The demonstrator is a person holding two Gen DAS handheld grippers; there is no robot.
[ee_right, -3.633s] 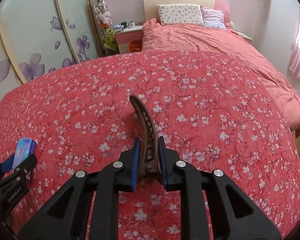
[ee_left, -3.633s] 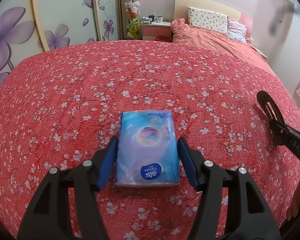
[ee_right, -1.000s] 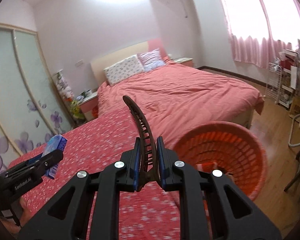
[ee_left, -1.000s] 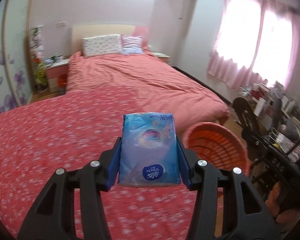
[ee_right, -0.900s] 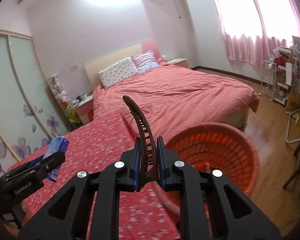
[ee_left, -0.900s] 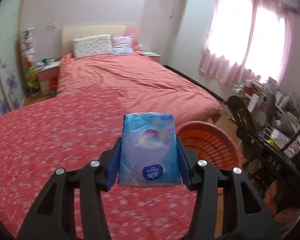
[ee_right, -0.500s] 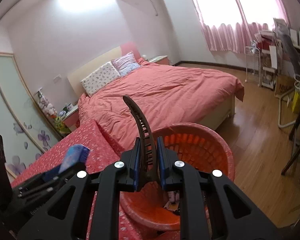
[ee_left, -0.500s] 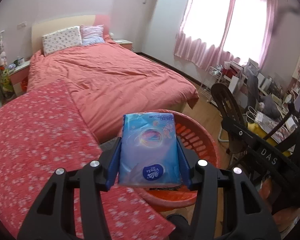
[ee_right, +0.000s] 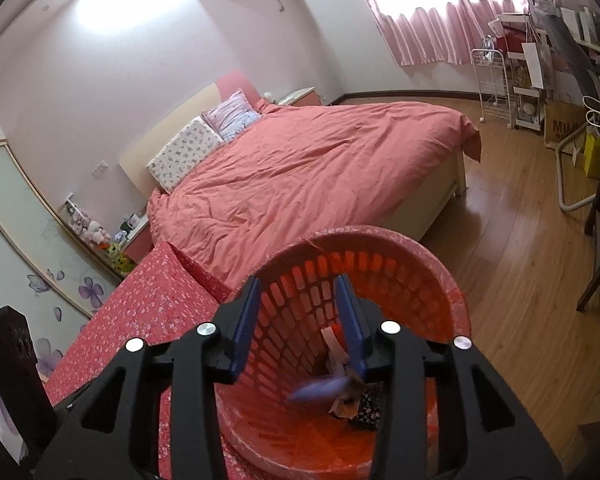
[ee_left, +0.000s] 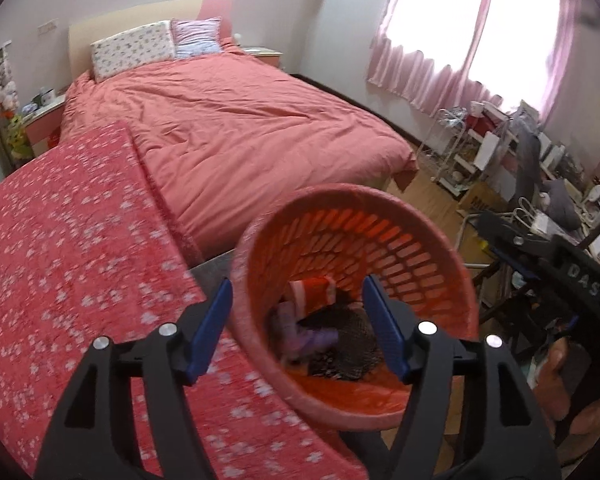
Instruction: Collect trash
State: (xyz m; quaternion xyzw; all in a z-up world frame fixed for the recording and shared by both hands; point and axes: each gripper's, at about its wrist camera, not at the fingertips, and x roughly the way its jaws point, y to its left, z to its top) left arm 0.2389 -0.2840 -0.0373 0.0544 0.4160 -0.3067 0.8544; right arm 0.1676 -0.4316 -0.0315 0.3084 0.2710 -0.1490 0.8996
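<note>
The orange slatted basket (ee_left: 427,248) stands on the floor beside the flowered red cover, right under both grippers. My left gripper (ee_left: 296,288) hangs over its mouth, its jaws opening with nothing between them. A blurred blue-purple tissue pack (ee_left: 307,338) lies inside, among a red-striped wrapper (ee_left: 311,290) and dark scraps. My right gripper (ee_right: 298,282) is also above the basket (ee_right: 379,236), jaws opening and empty. The tissue pack (ee_right: 319,388) shows below it as a blue streak. I cannot pick out the brown hair clip among the scraps.
The flowered red cover (ee_left: 68,248) fills the left, with a pink bed (ee_left: 240,120) behind it. Wooden floor (ee_right: 519,240) spreads to the right. Cluttered shelves and a chair (ee_left: 531,184) stand along the window wall. The right gripper's body (ee_left: 547,252) shows at the left view's right edge.
Both grippers swung from the flowered cover to above the basket and sank. The left one let go of the tissue pack, the right one of the hair clip; both jaws widened.
</note>
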